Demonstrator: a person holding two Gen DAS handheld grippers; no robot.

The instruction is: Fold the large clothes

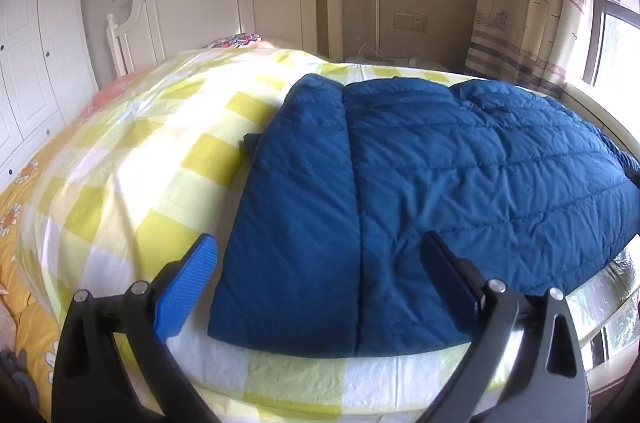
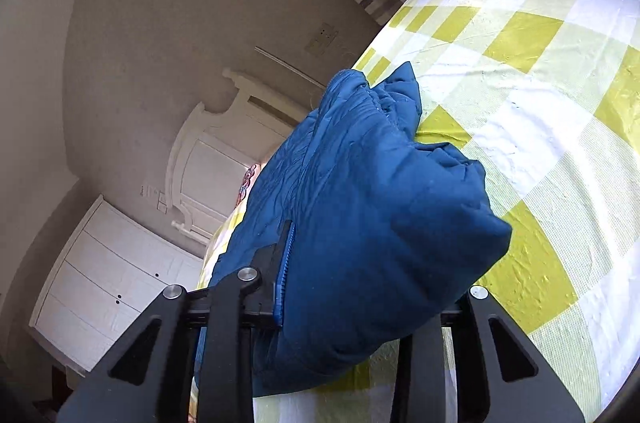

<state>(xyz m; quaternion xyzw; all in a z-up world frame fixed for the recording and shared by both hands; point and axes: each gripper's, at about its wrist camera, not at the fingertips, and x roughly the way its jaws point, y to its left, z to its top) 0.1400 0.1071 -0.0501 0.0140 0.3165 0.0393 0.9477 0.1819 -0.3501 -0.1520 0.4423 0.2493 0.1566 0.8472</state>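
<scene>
- Bed [image 1: 132,159], covered by a sheet [image 1: 192,127] checked in yellow-green and white; sheet is lightly wrinkled.
- White headboard [image 1: 224,3] at the far end, a patterned pillow [image 1: 236,41] just below it.
- Orange flowered quilt [image 1: 20,207] lies along the left side of the bed.
- Blue quilted jacket [image 1: 420,175] lies spread flat on the sheet, toward the window side, one panel folded over along a lengthwise crease.
- In the right wrist view one part of the jacket is raised clear of the sheet.
</scene>
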